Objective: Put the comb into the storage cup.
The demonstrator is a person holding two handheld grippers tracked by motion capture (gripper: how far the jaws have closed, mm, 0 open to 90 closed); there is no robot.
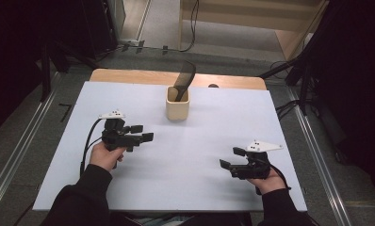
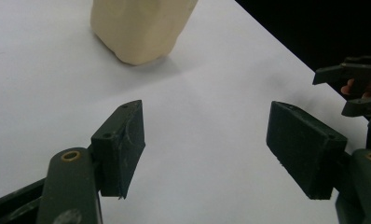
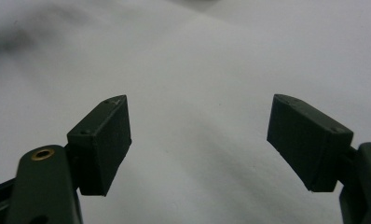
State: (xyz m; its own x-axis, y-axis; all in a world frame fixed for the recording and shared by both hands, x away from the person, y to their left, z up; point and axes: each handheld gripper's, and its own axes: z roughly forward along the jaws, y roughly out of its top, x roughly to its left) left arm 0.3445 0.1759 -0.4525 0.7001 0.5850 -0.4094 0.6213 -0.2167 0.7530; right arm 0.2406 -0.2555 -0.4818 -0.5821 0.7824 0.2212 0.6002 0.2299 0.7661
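While both tools sit low over the white surface (image 1: 185,155), I find each one empty. My left tool (image 1: 142,133) has its jaws standing apart, nothing between them, pointed toward the middle of the surface. My right tool (image 1: 232,158) likewise has its jaws wide apart over bare white. A cream cup (image 1: 177,103) stands upright near the far edge, closer to the left tool than the right, touched by neither. A dark comb (image 1: 184,79) stands in the cup, leaning to the right above its rim.
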